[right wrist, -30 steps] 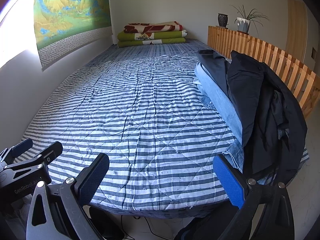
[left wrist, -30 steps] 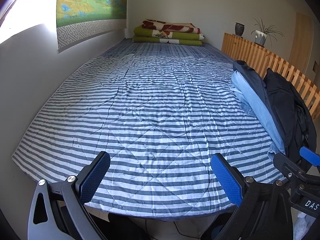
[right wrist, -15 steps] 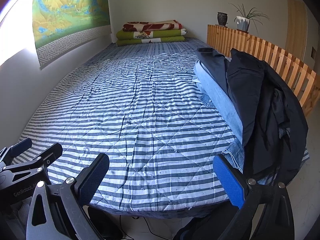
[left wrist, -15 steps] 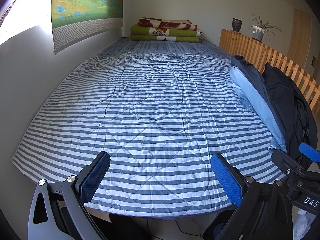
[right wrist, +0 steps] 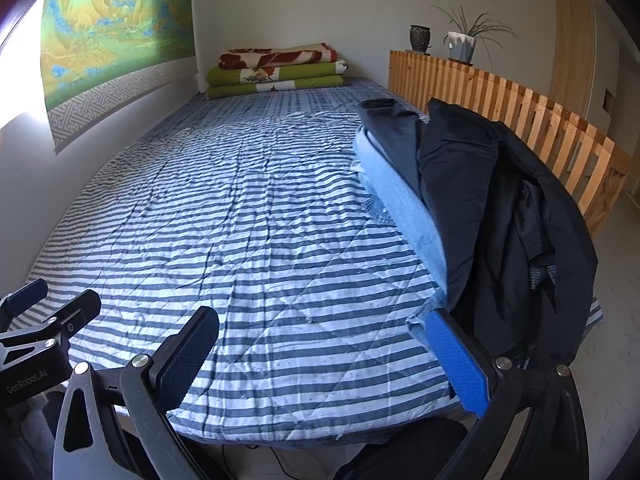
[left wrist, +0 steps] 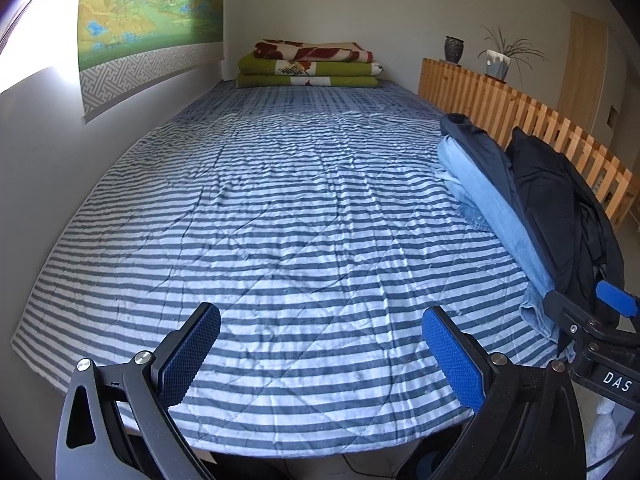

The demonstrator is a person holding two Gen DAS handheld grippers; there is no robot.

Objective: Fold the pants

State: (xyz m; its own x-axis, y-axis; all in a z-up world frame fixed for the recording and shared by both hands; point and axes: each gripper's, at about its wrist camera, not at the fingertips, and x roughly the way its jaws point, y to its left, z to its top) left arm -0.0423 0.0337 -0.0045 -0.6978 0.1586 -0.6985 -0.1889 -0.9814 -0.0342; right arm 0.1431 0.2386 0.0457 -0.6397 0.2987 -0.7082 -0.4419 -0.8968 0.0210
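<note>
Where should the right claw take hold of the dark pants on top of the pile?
Probably the near end of the dark pants, hanging over the bed's near right corner. It drapes free above the light blue garment, so the open right claw can come straight forward.

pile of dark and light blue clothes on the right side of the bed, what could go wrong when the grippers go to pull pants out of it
1. The black garment drapes over the light blue denim garment, so a grab may well drag several pieces along.
2. The pile overhangs the striped quilt at the near right edge, so a tug could spill clothes to the floor.
3. Both the right gripper and left gripper are open and well short of the pile.
</note>
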